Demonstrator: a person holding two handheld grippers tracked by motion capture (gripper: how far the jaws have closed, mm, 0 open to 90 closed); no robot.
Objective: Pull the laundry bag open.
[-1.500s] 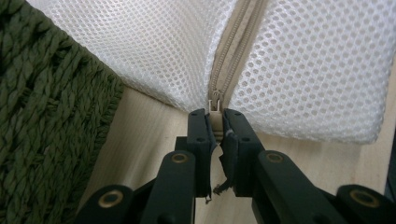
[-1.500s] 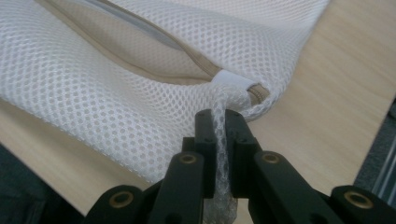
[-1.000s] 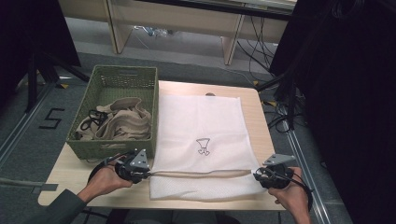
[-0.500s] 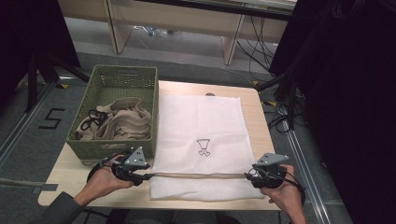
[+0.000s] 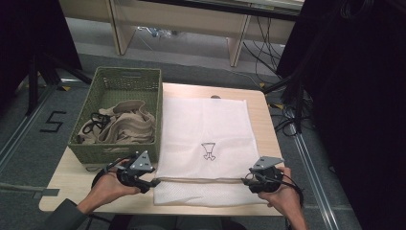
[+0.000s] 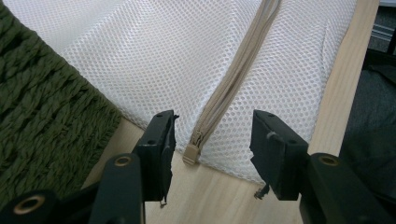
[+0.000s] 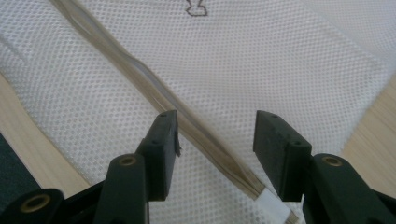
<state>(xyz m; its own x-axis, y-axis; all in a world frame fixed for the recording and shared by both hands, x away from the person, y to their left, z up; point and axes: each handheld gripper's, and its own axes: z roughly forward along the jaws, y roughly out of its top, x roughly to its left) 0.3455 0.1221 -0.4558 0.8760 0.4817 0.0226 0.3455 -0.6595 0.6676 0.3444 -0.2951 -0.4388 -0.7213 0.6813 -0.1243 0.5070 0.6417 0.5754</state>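
A white mesh laundry bag [image 5: 206, 129] lies flat on the wooden table [image 5: 267, 120], with a beige zipper [image 5: 201, 180] running across its near end. My left gripper [image 5: 154, 182] sits at the zipper's left end. Its jaws have just been opening and now stand open, with the zipper pull [image 6: 190, 151] lying untouched between them [image 6: 212, 135]. My right gripper [image 5: 245, 181] is at the zipper's right end. Its jaws have also just been opening, and they straddle the zipper [image 7: 187, 126] without pressing on it [image 7: 215, 133].
A green woven basket [image 5: 115, 153] with beige clothes [image 5: 124, 127] and a black strap stands against the bag's left side, close to my left gripper. The table's front edge runs just below both hands. Desk legs and cables lie beyond the table.
My right gripper has slid left along the zipper, toward the bag's middle. The left hand has stayed at the zipper's left end.
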